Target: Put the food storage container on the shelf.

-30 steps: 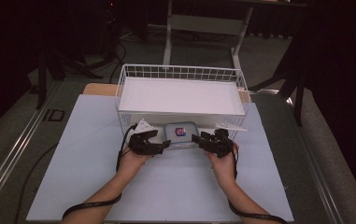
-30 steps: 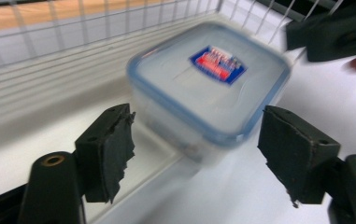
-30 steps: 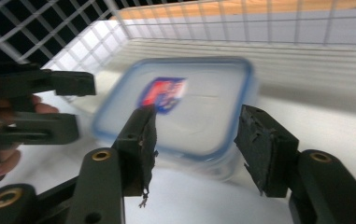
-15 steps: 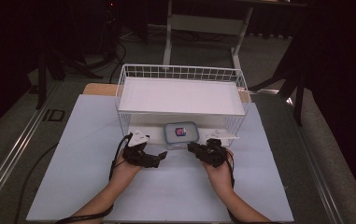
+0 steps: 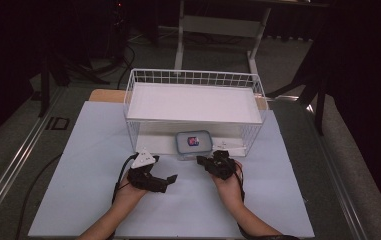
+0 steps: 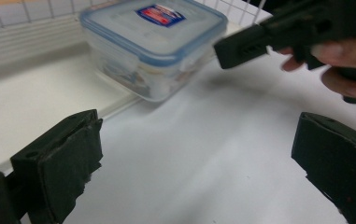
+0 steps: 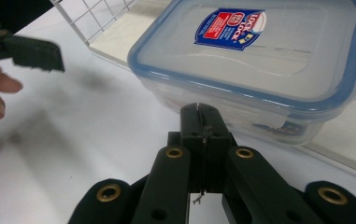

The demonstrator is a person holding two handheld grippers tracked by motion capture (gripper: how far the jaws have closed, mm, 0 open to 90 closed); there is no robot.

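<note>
Left tongs (image 5: 172,178) wide apart, right tongs (image 5: 200,160) pressed together.

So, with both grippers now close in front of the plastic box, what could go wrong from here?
1. The food container sits half under the wire basket rack; lifting it straight up could knock the shelf above.
2. The right gripper is shut, its tips close to the container's wall: a push forward might shove it deeper instead of gripping.
3. The left gripper is open with nothing between its jaws, close to the right one; the two could collide.
</note>
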